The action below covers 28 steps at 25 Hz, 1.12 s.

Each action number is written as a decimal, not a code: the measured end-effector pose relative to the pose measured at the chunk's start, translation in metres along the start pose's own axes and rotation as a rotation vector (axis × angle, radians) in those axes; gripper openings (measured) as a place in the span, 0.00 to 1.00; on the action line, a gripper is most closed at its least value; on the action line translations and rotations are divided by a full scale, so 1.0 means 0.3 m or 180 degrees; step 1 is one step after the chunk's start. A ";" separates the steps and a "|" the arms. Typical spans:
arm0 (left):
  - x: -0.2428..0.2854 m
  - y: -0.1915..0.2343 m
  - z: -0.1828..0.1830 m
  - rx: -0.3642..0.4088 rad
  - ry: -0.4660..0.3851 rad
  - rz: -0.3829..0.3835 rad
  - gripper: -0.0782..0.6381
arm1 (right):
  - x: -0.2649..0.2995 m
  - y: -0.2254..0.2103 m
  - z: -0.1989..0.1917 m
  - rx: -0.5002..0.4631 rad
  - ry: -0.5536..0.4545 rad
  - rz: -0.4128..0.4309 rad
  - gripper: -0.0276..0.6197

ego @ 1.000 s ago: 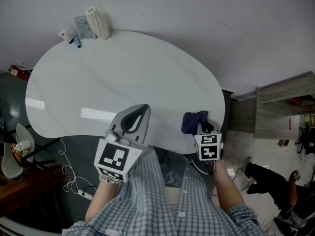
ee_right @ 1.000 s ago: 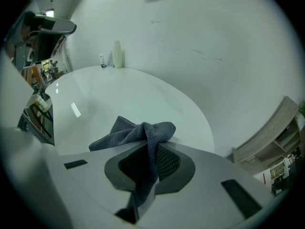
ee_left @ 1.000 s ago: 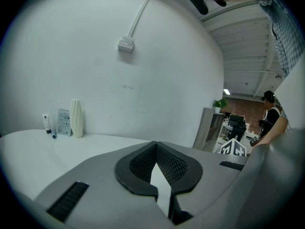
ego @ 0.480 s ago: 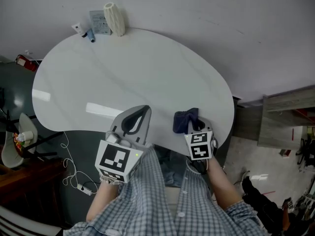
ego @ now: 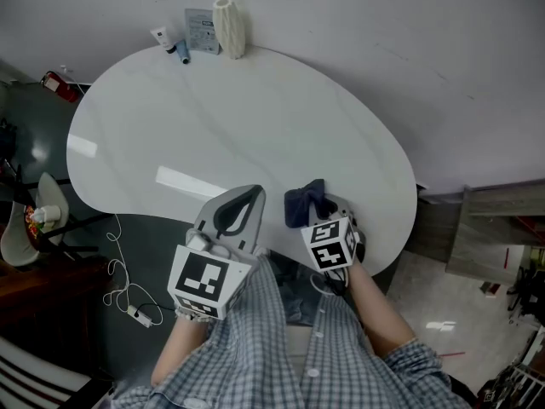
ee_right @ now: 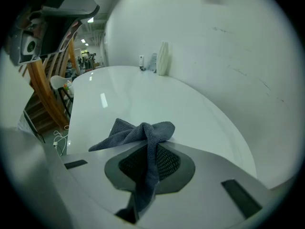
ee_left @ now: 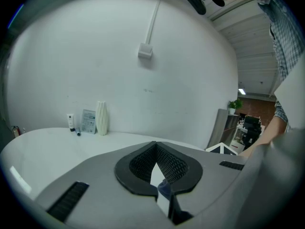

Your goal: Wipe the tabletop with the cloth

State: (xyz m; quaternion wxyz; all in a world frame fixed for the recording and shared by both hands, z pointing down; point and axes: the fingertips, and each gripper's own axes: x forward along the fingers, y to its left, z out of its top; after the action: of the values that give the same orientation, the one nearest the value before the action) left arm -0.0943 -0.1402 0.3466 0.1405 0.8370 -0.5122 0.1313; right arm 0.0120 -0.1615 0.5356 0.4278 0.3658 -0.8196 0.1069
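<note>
The dark blue-grey cloth (ego: 304,203) lies bunched on the white tabletop (ego: 221,118) near its front edge. My right gripper (ego: 318,211) is shut on the cloth. In the right gripper view the cloth (ee_right: 143,132) runs between the jaws and spills out over their tips onto the table (ee_right: 143,94). To its left, my left gripper (ego: 245,196) is shut with nothing in it, its tips over the table's front edge. The left gripper view shows the left gripper (ee_left: 155,147) with its jaws meeting, pointing across the table (ee_left: 57,142).
At the table's far edge against the wall stand a white ribbed vase (ego: 228,26), a small card (ego: 201,31), a tube (ego: 162,37) and a blue pen (ego: 181,51). A chair (ego: 19,237) and floor cables (ego: 128,309) lie left; a wooden cabinet (ego: 502,228) stands right.
My right gripper has slid the cloth leftward along the table's front edge, closer to the left gripper. The left gripper has stayed where it was.
</note>
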 end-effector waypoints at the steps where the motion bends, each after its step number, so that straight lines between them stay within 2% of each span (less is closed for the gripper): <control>1: -0.006 0.007 -0.002 -0.0012 0.0000 0.0026 0.12 | 0.011 0.009 0.018 -0.0068 -0.0014 0.0031 0.08; 7: -0.037 0.035 -0.015 -0.0068 0.0002 0.0156 0.12 | 0.076 0.039 0.114 -0.0348 -0.0103 0.0118 0.08; 12: -0.062 0.044 -0.021 -0.0077 0.0004 0.0228 0.12 | 0.114 0.052 0.170 -0.0418 -0.0170 0.0078 0.08; 20: -0.052 0.015 -0.012 -0.0020 0.0025 0.0173 0.12 | 0.114 0.043 0.182 -0.0302 -0.0318 0.0062 0.08; 28: -0.001 -0.049 0.003 0.0041 0.0034 0.0028 0.12 | 0.085 -0.043 0.125 -0.0207 -0.0276 -0.0043 0.08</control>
State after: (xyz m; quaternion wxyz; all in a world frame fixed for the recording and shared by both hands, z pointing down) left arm -0.0812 -0.1340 0.3442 0.1373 0.8350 -0.5142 0.1397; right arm -0.0117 -0.2019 0.5306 0.4043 0.3615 -0.8379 0.0614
